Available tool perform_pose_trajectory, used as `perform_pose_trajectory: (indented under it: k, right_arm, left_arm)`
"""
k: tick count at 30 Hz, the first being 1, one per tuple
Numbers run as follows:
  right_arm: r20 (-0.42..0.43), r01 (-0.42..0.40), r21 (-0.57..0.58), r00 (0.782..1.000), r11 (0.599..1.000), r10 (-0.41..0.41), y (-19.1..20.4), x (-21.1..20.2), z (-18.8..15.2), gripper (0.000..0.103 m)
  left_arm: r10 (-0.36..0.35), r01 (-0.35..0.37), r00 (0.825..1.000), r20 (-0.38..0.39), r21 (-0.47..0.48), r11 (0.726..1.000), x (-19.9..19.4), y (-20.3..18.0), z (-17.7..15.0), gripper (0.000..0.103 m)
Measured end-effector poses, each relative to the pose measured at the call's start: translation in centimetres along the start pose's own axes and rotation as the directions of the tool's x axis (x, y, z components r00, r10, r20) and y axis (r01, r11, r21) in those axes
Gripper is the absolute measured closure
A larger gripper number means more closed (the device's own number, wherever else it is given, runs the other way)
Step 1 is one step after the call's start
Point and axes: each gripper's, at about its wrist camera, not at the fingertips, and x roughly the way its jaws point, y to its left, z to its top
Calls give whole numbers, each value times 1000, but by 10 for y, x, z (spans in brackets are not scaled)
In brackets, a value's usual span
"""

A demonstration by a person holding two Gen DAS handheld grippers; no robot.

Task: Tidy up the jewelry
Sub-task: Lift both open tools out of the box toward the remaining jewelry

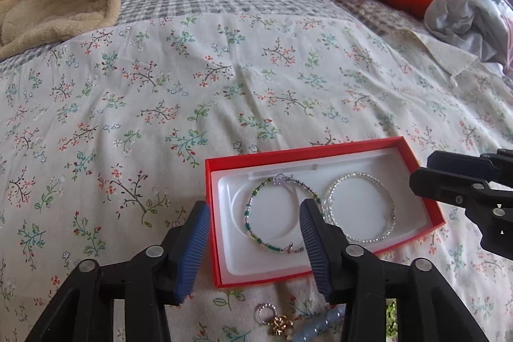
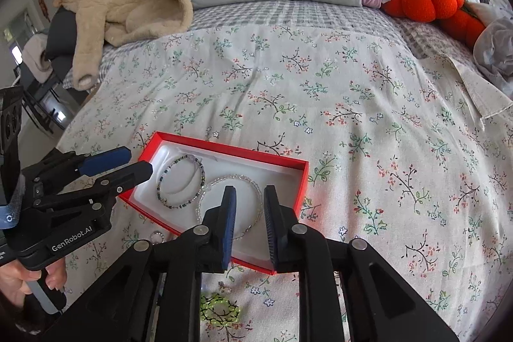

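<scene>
Left wrist view: a shallow red cardboard box [image 1: 320, 153] with a white moulded liner is seen on the floral bedspread [image 1: 224, 79] near the bed's front edge, holding a green beaded bracelet [image 1: 253, 207] beside a clear beaded bracelet [image 1: 381, 201]. Small rings and charms [image 1: 275, 321] lie before it. Both the left claw [image 1: 253, 249] and right claw [image 2: 248, 226] are held open, empty, above the box.

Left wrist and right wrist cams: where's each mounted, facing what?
Left wrist: on the left gripper, facing the red cardboard box on the floral bedsheet; right gripper shows at right.
Right wrist: on the right gripper, facing the same box; left gripper and hand show.
Shared: box, green beaded bracelet, clear beaded bracelet.
</scene>
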Motion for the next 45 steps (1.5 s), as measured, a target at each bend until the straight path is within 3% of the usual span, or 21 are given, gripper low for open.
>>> perform_pose_trajectory:
  k: [3,12,22,30,36,41,45]
  right_arm:
    - [22,-1,-27,1000,1000,2,6,-11,-5,53]
    - [-9,6,-121,1000,993,-7,25,-21,-33,43]
    - [-80,30,-106,996,994,-39,27,-15,-67,37]
    - [-221,98,-61,969,993,-109,21,7,-102,36]
    - [-257,113,-70,958,991,-128,21,13,-114,36]
    - [-276,113,-76,952,991,-130,22,17,-118,36]
    - [-278,116,-75,951,990,-132,22,19,-115,36]
  left_arm:
    - [2,-2,1000,-8,-9,1000,-8,3,-9,34]
    - [30,-31,999,-40,-26,999,-19,14,-37,14]
    - [41,-45,991,-130,-21,999,-15,22,-82,14]
    - [31,-32,983,-182,-3,999,-18,21,-107,14]
    - [5,-3,975,-221,7,1000,-16,18,-117,14]
    - [-66,68,961,-269,-4,998,-10,11,-122,14]
    - [-111,114,954,-278,-6,994,-8,3,-123,29]
